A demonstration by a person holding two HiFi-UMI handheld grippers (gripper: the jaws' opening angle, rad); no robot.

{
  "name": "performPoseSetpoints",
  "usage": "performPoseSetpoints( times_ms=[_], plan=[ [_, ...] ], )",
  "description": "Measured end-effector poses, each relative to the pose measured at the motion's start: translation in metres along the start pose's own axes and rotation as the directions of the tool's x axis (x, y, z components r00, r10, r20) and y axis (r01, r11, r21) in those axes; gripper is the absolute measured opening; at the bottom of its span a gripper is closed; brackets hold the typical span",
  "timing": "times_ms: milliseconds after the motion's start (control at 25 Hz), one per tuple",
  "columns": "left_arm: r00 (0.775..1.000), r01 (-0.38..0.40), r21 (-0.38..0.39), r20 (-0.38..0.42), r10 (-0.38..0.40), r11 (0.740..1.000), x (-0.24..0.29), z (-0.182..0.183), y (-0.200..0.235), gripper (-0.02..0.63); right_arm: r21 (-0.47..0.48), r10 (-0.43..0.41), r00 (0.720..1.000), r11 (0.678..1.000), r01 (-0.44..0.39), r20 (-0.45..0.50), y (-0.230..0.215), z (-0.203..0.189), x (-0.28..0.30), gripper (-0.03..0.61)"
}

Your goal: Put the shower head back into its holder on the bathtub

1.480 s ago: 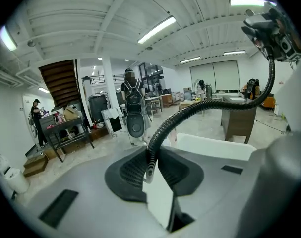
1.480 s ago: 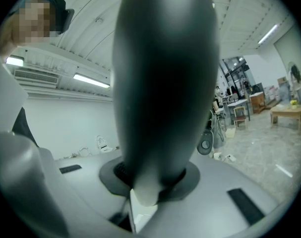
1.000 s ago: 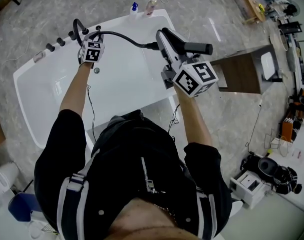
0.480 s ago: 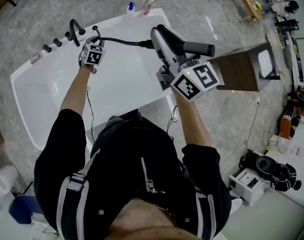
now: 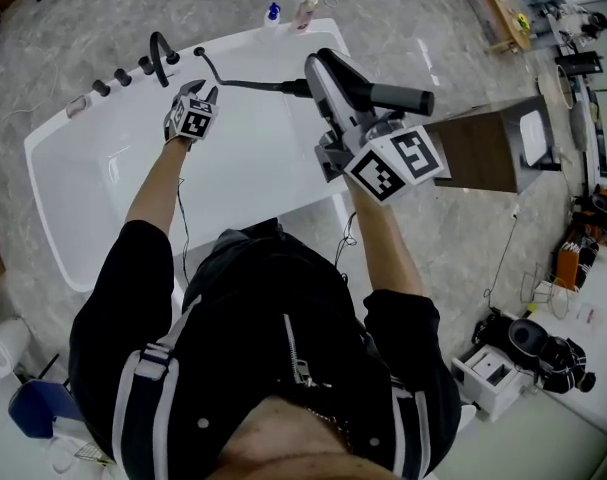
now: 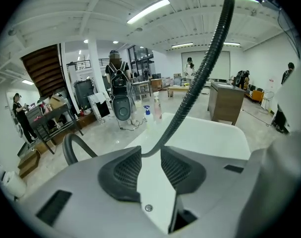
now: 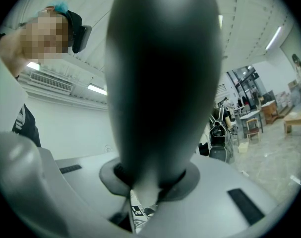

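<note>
Shower head [image 7: 160, 83], not yet returned: pinched at its narrow end between the closed-in jaws of the right gripper [image 7: 143, 182]. It was held raised over the near right part of the bathtub [image 5: 48, 183], well apart from the spout [image 5: 161, 50] and knobs on the far left rim, where no holder could be made out. Left gripper [image 5: 200, 90]: jaws had just been opening, pads spread, the hose [image 5: 248, 85] running loose at their tips; carrying across and seating the head apparently all remained.

Bright, even indoor light falls from ceiling strip lights [image 6: 148, 11] — shadows stay soft. Both gripper views bend strongly toward their dark round edges. In the right gripper view the shower head [image 7: 162, 83] looms dark and unfocused — the head view stays sharp.
</note>
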State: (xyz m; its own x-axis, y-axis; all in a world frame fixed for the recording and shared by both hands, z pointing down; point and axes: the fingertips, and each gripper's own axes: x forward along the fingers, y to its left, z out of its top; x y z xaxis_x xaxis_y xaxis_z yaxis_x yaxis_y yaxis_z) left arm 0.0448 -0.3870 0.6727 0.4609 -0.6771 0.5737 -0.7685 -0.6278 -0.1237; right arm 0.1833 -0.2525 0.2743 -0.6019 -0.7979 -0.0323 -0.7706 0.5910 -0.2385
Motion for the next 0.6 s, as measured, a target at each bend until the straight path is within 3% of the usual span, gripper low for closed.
performPoseSetpoints(
  times_ms=[360,600],
  plan=[
    [0.997,-0.048,-0.050,0.052,0.050,0.998,-0.041,-0.008,0.001,0.106,-0.040,0.019,1.000,0.999,-0.020,-0.011,-0.001,-0.002,0.015,0.078],
    [0.993,-0.083,-0.081,0.081,0.090,0.993,-0.080,-0.014,0.006,0.078,-0.069,0.074,0.997,0.995,-0.071,0.034,0.004,0.024,0.042,0.078]
  ],
)
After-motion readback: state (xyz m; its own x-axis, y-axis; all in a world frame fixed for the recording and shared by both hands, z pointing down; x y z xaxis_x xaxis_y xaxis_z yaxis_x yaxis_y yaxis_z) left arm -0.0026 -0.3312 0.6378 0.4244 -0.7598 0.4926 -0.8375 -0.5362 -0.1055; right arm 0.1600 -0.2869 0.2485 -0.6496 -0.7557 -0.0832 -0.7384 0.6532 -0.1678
